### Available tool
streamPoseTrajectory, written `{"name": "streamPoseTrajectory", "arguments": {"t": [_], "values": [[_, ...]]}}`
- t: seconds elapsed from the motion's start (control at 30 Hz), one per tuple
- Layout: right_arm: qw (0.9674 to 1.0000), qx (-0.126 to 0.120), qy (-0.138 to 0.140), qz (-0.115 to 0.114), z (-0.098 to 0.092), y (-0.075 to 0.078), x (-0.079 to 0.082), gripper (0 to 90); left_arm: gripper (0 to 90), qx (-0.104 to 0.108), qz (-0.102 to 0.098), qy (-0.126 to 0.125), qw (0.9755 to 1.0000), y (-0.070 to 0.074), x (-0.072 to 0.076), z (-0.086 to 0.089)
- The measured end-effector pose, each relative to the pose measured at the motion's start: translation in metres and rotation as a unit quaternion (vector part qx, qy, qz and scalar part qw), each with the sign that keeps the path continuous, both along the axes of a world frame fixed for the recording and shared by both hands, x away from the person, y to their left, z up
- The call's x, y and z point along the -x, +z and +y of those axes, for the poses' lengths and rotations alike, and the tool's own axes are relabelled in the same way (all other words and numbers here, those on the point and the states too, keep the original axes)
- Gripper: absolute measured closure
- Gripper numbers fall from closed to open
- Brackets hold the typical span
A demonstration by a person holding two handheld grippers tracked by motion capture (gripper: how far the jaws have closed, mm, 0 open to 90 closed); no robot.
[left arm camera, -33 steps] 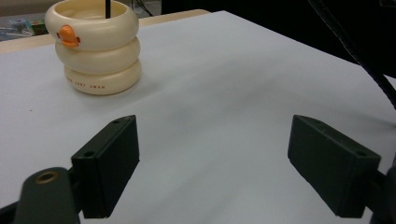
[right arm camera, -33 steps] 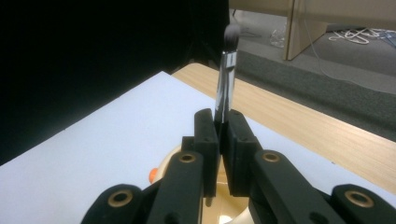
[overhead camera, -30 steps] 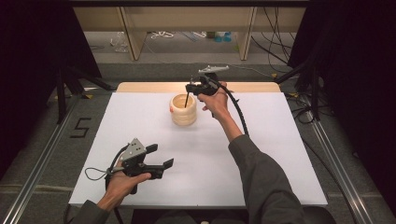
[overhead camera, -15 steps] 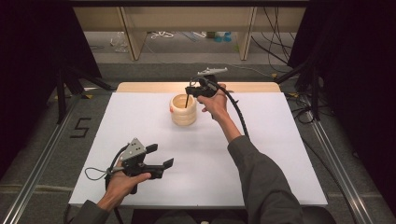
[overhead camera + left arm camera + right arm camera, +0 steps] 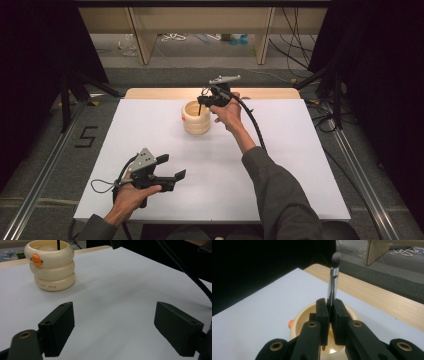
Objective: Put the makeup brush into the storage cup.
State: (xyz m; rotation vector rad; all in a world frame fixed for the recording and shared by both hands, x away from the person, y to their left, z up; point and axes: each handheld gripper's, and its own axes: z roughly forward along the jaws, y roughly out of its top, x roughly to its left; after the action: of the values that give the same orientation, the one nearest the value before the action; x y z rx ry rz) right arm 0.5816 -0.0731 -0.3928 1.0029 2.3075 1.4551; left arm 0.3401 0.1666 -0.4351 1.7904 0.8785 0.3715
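Observation:
A cream ringed cup (image 5: 196, 117) with an orange duck beak (image 5: 37, 259) stands at the far middle of the white table (image 5: 300, 150). My right gripper (image 5: 202, 98) hovers over the cup, shut on a small brush (image 5: 333, 285) whose silver ferrule and dark bristles point up. The brush's black handle (image 5: 58, 244) reaches down into the cup (image 5: 302, 322). My left gripper (image 5: 172, 177) rests near the table's front left, open, its two black pads (image 5: 58, 327) wide apart over bare table with nothing between them.
A wooden strip (image 5: 150, 93) runs along the table's far edge. Beyond it stand shelf legs (image 5: 141, 42) and loose cables on the floor. The right gripper's black cable (image 5: 255, 125) trails along the forearm. Metal rails (image 5: 45, 165) flank the table.
The right gripper with the brush has barely shifted above the cup. The left gripper has stayed put.

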Motion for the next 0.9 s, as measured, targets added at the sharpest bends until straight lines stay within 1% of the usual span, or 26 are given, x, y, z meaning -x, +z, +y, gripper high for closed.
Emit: {"name": "streamPoseTrajectory", "arguments": {"t": [0.03, 0.07, 0.1, 0.2, 0.23, 0.27, 0.3, 0.33, 0.37, 0.4, 0.43, 0.53, 0.57, 0.6, 0.63, 0.67, 0.73, 0.77, 0.8, 0.83, 0.87, 0.9], "values": [[1.0, 0.0, 0.0, 0.003, 0.0, -0.001, 0.0, 85.5, 16.0, 0.003, -0.001, -0.002, 1.0, 0.0, 0.0, 0.0], [1.0, 0.002, 0.001, 0.0, 0.0, -0.002, 0.0, 85.4, 16.0, 0.003, -0.001, -0.001, 1.0, 0.0, 0.0, 0.0], [1.0, 0.002, 0.001, 0.004, 0.0, -0.002, 0.0, 85.5, 16.0, 0.002, -0.002, -0.001, 1.0, 0.0, -0.001, 0.0], [1.0, 0.007, 0.002, 0.0, -0.002, -0.004, -0.001, 85.4, 16.1, 0.003, -0.001, -0.001, 1.0, 0.0, 0.0, 0.0], [1.0, 0.006, -0.001, 0.007, -0.002, -0.004, 0.0, 85.4, 16.0, 0.003, -0.001, -0.001, 1.0, 0.0, 0.0, 0.0], [1.0, 0.003, -0.001, 0.008, -0.002, -0.005, 0.0, 85.4, 16.1, 0.003, -0.001, -0.001, 1.0, 0.0, 0.0, 0.0], [1.0, 0.005, -0.002, 0.002, -0.002, -0.007, -0.001, 85.4, 16.1, 0.002, -0.001, -0.001, 1.0, 0.0, -0.001, 0.0], [0.9999, 0.008, -0.002, 0.006, -0.002, -0.007, -0.001, 85.4, 16.1, 0.003, -0.001, -0.001, 1.0, -0.001, -0.001, 0.0], [1.0, 0.007, -0.002, 0.002, -0.002, -0.009, -0.001, 85.4, 16.1, 0.003, 0.0, -0.002, 1.0, 0.0, -0.001, 0.0], [0.9999, 0.007, -0.001, 0.011, -0.002, -0.01, -0.001, 85.3, 16.1, 0.002, 0.0, -0.001, 1.0, 0.0, -0.001, 0.0], [1.0, 0.008, 0.0, 0.005, -0.002, -0.012, -0.001, 85.3, 16.0, 0.003, -0.001, -0.002, 1.0, 0.0, 0.0, 0.0], [0.9999, 0.008, 0.0, 0.015, -0.001, -0.012, 0.0, 85.1, 16.0, 0.003, 0.0, -0.001, 1.0, 0.0, -0.001, 0.0], [0.9999, 0.009, 0.001, 0.009, -0.001, -0.013, -0.001, 84.8, 16.0, 0.003, 0.0, -0.002, 1.0, 0.0, 0.0, 0.0], [0.9999, 0.009, 0.0, 0.011, -0.001, -0.013, -0.001, 81.4, 16.1, 0.003, 0.0, -0.002, 1.0, 0.0, 0.0, 0.0], [0.9999, 0.01, -0.003, 0.011, -0.001, -0.013, -0.001, 74.9, 16.0, 0.003, 0.0, -0.001, 1.0, 0.0, -0.001, 0.0], [0.9997, 0.012, -0.01, 0.018, -0.001, -0.013, -0.001, 67.7, 16.0, 0.002, 0.0, -0.001, 1.0, 0.0, -0.001, 0.0], [0.9996, 0.012, -0.019, 0.018, -0.002, -0.012, -0.001, 55.7, 16.1, 0.002, 0.0, -0.002, 1.0, 0.0, -0.001, 0.0], [0.9993, 0.013, -0.029, 0.019, -0.003, -0.011, -0.001, 47.2, 16.0, 0.002, 0.0, -0.002, 1.0, 0.0, -0.001, 0.0], [0.9989, 0.017, -0.039, 0.018, -0.005, -0.01, -0.001, 40.9, 16.1, 0.003, -0.001, -0.002, 1.0, -0.001, -0.001, 0.0], [0.9987, 0.018, -0.047, 0.011, -0.006, -0.009, -0.001, 35.9, 16.0, 0.005, -0.001, -0.003, 1.0, -0.001, -0.001, 0.0], [0.9982, 0.018, -0.055, 0.013, -0.008, -0.007, -0.001, 30.8, 16.0, 0.004, -0.001, -0.002, 1.0, -0.001, -0.001, 0.0], [0.9975, 0.02, -0.068, 0.008, -0.01, -0.006, 0.0, 25.6, 16.0, 0.004, -0.001, -0.002, 1.0, -0.001, -0.001, 0.0]]}}
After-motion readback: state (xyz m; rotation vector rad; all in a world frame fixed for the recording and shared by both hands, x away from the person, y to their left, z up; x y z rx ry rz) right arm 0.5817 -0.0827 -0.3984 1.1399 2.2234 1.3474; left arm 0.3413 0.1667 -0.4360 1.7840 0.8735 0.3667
